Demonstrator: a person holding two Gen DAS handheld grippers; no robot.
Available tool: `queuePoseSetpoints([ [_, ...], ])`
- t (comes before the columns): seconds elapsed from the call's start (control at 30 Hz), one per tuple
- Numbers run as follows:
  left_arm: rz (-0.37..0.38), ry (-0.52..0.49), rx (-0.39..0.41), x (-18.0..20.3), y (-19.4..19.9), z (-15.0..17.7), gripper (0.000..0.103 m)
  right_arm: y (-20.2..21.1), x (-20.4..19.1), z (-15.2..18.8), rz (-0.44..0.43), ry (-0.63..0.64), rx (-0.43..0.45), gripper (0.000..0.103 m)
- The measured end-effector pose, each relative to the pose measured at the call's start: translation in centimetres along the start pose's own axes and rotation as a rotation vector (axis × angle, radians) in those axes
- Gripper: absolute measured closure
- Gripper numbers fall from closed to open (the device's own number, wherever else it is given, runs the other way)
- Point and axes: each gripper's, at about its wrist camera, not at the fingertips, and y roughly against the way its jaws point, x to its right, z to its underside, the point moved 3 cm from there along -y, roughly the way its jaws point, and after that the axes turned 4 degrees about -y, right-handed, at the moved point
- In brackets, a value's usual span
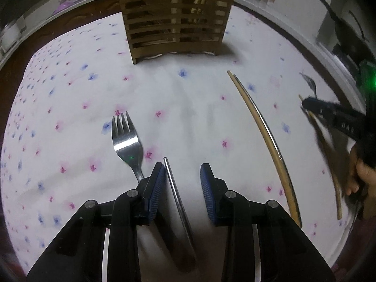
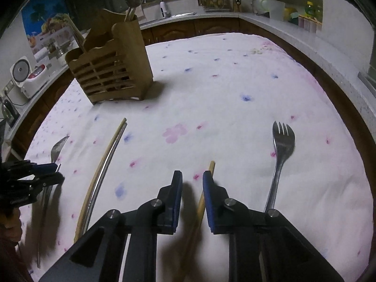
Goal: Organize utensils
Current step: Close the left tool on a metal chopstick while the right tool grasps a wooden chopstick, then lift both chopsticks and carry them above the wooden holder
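The left gripper has its jaws parted around a slim metal utensil, which rests against the left pad with a clear gap to the right one, so nothing is pinched yet. Just outside the left jaw lies a fork. The right gripper straddles a wooden chopstick that hugs its right pad; the left pad is apart, so this is no grip either. Further out lie a chopstick pair, a second fork and, beyond, the wooden holder on the table. Closing off-centre could roll either thin piece sideways out of the jaws, I judge.
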Motion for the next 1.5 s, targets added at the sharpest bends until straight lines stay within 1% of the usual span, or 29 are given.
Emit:
queuePoseSetpoints([
  [0.07,-0.028,-0.019,-0.008,0.4,-0.1,-0.2,0.072,-0.3,-0.3,-0.2,0.011,0.024,-0.011,0.086],
  [0.13,-0.045,-0.037,-0.002,0.8,-0.2,-0.3,0.075,-0.5,-0.7,-0.3,0.023,0.052,-0.019,0.086],
  [0.2,-0.033,-0.044,0.005,0.9,-0.1,-0.3,0.086,-0.6,-0.8,-0.5,0.033,0.055,-0.025,0.086],
  [0.27,-0.028,-0.042,0.008,1.0,-0.1,-0.3,0.092,-0.5,-0.7,-0.5,0.046,0.057,-0.024,0.087],
  [0.3,-0.027,-0.040,0.009,1.0,0.0,-0.3,0.093,-0.3,-0.5,-0.4,0.046,0.046,-0.019,0.087],
  [0.37,-0.030,-0.035,0.010,1.0,0.0,-0.3,0.093,0.1,-0.4,-0.3,0.004,0.022,-0.003,0.087],
  [0.47,-0.036,-0.031,-0.003,1.0,-0.1,-0.4,0.093,0.5,-0.6,-0.4,0.035,0.032,0.010,0.087],
  [0.53,-0.048,-0.030,-0.009,1.1,0.0,-0.4,0.092,0.2,-0.3,-0.5,0.049,0.030,-0.001,0.087],
  [0.6,-0.051,-0.033,-0.009,1.1,0.0,-0.3,0.092,-0.6,-0.1,-0.4,0.047,0.024,-0.028,0.085],
  [0.63,-0.050,-0.033,-0.010,1.1,-0.1,-0.3,0.092,-1.1,0.1,-0.2,0.036,0.018,-0.040,0.086],
  [0.77,-0.044,-0.041,-0.001,1.1,-0.1,-0.3,0.094,-1.3,-0.2,-0.3,0.050,0.044,-0.034,0.086],
  [0.8,-0.043,-0.045,0.005,1.2,-0.1,-0.3,0.097,-1.3,-0.3,-0.3,0.049,0.051,-0.029,0.087],
  [0.87,-0.038,-0.038,0.010,1.1,0.0,-0.1,0.098,-1.3,-0.3,-0.4,0.053,0.060,-0.025,0.095],
  [0.93,-0.027,-0.019,0.017,1.0,0.2,-0.1,0.099,-1.2,-0.2,-0.5,0.013,0.039,-0.035,0.098],
  [1.03,-0.002,0.018,0.048,0.7,1.1,0.1,0.099,-0.3,-0.8,-0.2,-0.025,0.040,-0.023,0.098],
  [1.13,0.025,0.052,0.106,0.4,3.2,0.3,0.100,1.5,-1.9,-0.2,-0.084,0.033,0.000,0.098],
  [1.17,0.048,0.072,0.131,0.3,4.3,0.3,0.100,2.1,-2.2,-0.2,-0.097,0.033,0.010,0.098],
  [1.3,0.055,0.094,0.205,0.4,7.5,0.6,0.100,4.9,-3.5,-0.8,-0.137,0.046,0.061,0.098],
  [1.5,0.075,0.131,0.305,0.2,12.1,1.1,0.100,8.4,-5.4,-1.4,-0.172,0.082,0.126,0.098],
])
